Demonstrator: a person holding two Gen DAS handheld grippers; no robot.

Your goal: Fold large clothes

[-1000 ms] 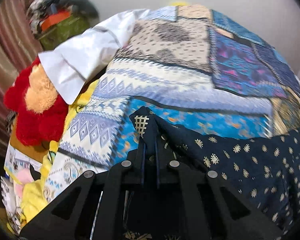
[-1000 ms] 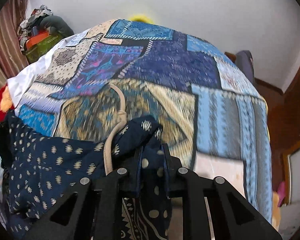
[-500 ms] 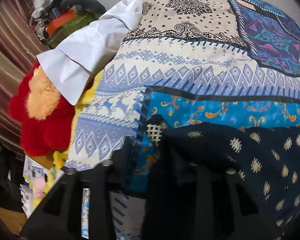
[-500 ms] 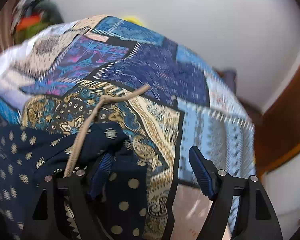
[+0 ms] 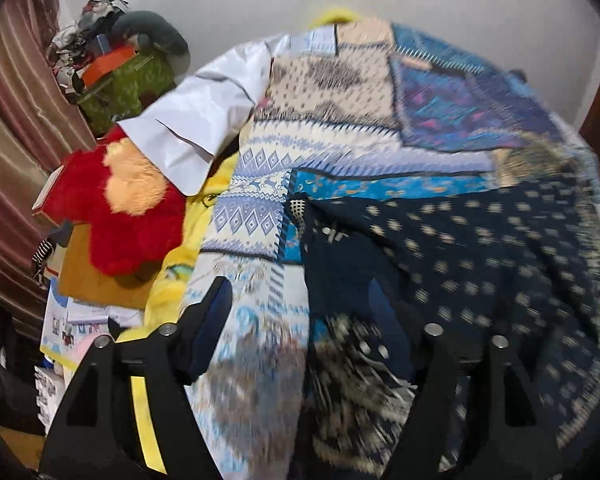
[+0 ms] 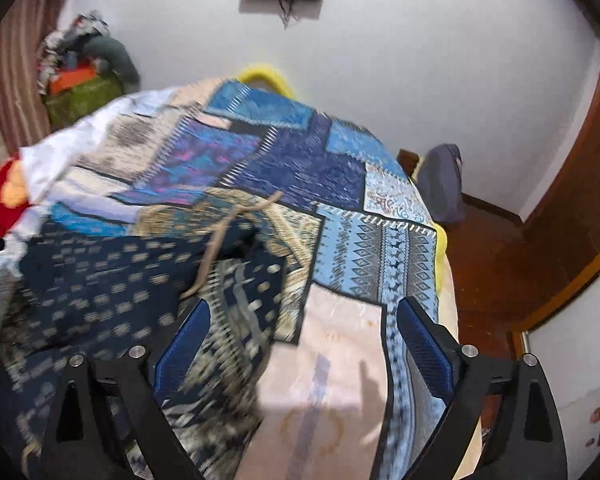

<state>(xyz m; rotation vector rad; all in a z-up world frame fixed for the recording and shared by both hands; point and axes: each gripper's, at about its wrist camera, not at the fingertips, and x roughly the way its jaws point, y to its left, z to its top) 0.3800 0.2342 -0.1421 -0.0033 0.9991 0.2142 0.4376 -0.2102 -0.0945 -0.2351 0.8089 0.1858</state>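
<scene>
**Both grippers free, navy garment lying loose on the bed**

Nearest: the left gripper (image 5: pixel 300 320) stands with its jaws spread wide, nothing between them; its right finger hangs over the garment's left edge, contact unclear through blur. The right gripper (image 6: pixel 304 336) is likewise spread and empty, over the garment's right edge and the pale quilt panel.

The task's thing, a navy printed garment (image 5: pixel 480 256), lies on the near part of the patchwork bedspread (image 6: pixel 376 248), between the two grippers. It looks laid down flat-ish but still rumpled; a tan drawstring (image 6: pixel 220 240) trails out of its top right part. Judgement: an early or middle fold at most. Smoothing and further folds remain.

Edges and room: beyond the garment the bedspread is open toward the far wall, good room for spreading or folding away. The left side is crowded: a white cloth (image 5: pixel 204 120) drapes over that edge, with a red plush toy (image 5: pixel 120 216) just beside it, and a green box of clutter (image 5: pixel 124 84) farther back. The right bed edge drops to wooden floor, near a grey bundle (image 6: pixel 444 184).
</scene>
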